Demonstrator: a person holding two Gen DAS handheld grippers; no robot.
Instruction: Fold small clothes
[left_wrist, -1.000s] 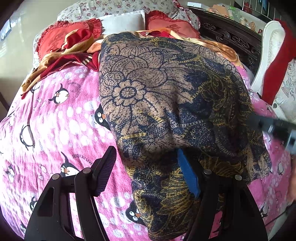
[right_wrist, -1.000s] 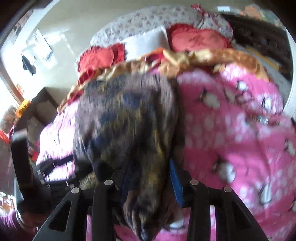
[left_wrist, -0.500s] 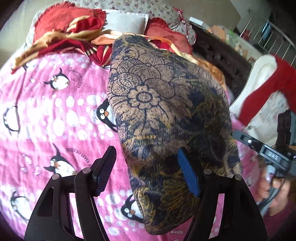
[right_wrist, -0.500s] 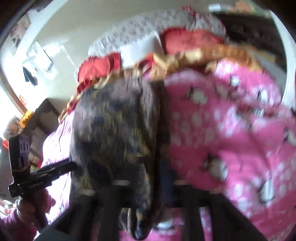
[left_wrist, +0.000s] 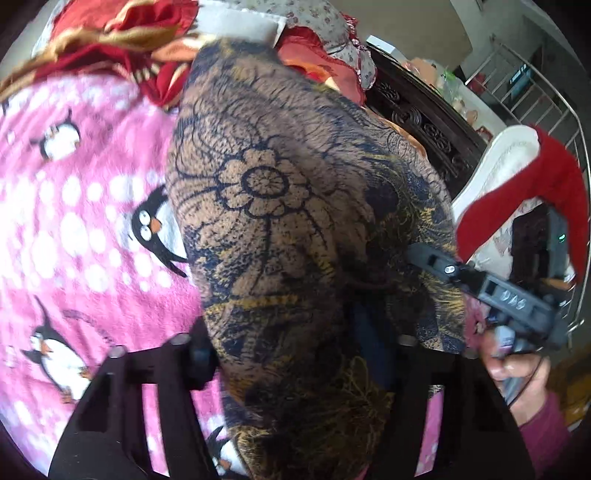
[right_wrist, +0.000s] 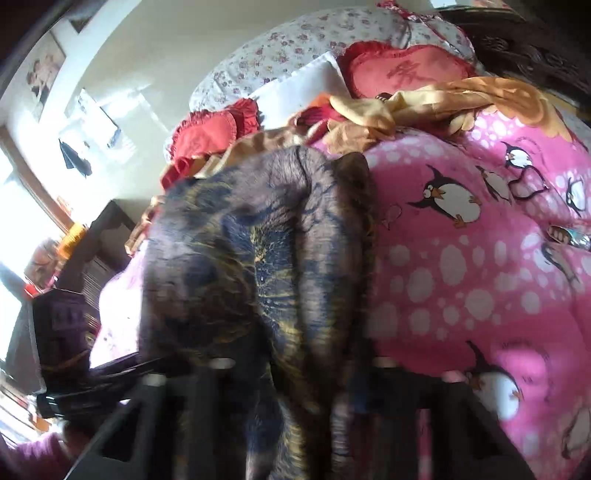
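Gathering the near edge of the patterned garment (left_wrist: 280, 229) is the step you're on, and both jaws are closing as we speak. Your left gripper (left_wrist: 280, 354) has the brown-and-navy floral cloth running between its fingers, but whether the pads have bitten yet I cannot tell; the frame is smeared there. Your right gripper (right_wrist: 291, 373) is nearly clenched, a bunched ridge of the same cloth between its fingers, and it looks pinched, though blur hides the pads.

The garment lies lengthwise on the pink penguin blanket (left_wrist: 74, 221), its far end up against the heap of red and gold cloth (left_wrist: 122, 40), its near end draped over both tools. In the left view your right tool reaches onto the garment's right edge, and your right hand (left_wrist: 517, 373) sits just off that edge.

Next, I'd say, you need both grips firm on matching corners before lifting, then carry that edge up over the garment toward the heap so it lands square. A one-sided hold would skew the fold.

Beyond the heap sit the floral pillow (right_wrist: 295, 55) and the red heart cushion (right_wrist: 406, 74); right of the garment, a dark carved bed frame (left_wrist: 424, 122).
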